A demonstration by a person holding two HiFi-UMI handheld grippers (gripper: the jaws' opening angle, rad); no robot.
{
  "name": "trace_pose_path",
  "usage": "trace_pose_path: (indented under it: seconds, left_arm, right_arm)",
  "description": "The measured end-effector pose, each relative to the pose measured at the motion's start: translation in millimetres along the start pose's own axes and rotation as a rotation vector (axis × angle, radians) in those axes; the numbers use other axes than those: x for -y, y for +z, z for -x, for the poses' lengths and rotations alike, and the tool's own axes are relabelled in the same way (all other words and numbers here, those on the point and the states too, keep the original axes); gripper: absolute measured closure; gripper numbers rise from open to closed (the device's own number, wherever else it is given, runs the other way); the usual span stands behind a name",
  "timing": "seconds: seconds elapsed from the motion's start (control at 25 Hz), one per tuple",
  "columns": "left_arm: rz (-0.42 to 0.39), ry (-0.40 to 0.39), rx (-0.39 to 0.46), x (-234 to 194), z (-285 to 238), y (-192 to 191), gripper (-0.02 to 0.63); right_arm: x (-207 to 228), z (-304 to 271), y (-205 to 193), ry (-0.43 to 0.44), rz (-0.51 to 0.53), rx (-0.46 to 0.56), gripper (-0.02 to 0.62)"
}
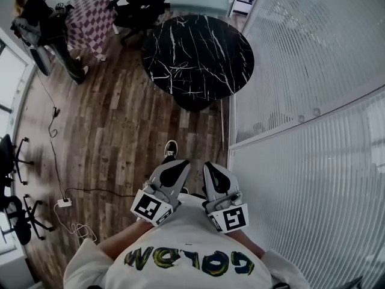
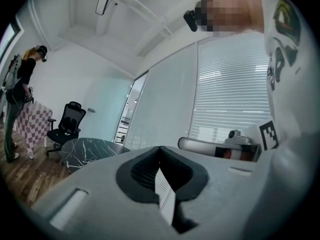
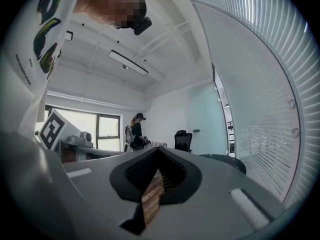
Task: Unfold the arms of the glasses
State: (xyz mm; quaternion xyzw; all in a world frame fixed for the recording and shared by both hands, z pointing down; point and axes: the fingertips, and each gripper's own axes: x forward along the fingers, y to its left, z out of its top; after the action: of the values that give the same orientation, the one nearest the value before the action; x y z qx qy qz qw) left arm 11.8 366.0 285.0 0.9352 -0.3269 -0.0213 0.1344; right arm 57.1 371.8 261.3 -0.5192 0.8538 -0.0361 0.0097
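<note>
Left gripper [image 1: 173, 174] and right gripper [image 1: 216, 176] both have jaws pressed together with nothing in them, held near the chest. Glasses show in no view. The table [image 1: 198, 53] is far ahead. Risk: reaching in with jaws together likely knocks the frame instead of pinching an arm.

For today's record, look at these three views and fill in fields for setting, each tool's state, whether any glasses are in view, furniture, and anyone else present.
setting: room with wood floor and slatted glass wall
left tool: shut, nothing between its jaws, held near the chest
right tool: shut, empty, beside the left one
glasses: none in view
furniture: round black marble table, office chair, checkered table
other person: standing by the checkered table
</note>
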Motion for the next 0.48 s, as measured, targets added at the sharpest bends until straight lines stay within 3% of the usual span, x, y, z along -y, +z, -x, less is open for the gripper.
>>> trace_pose_path:
  seconds: [0.48]
  left_arm:
    - [0.017, -0.030, 0.000, -107, -64, 42, 0.604]
  right_arm:
    - [37, -126, 15, -0.007, 0.007, -0.021, 0.594]
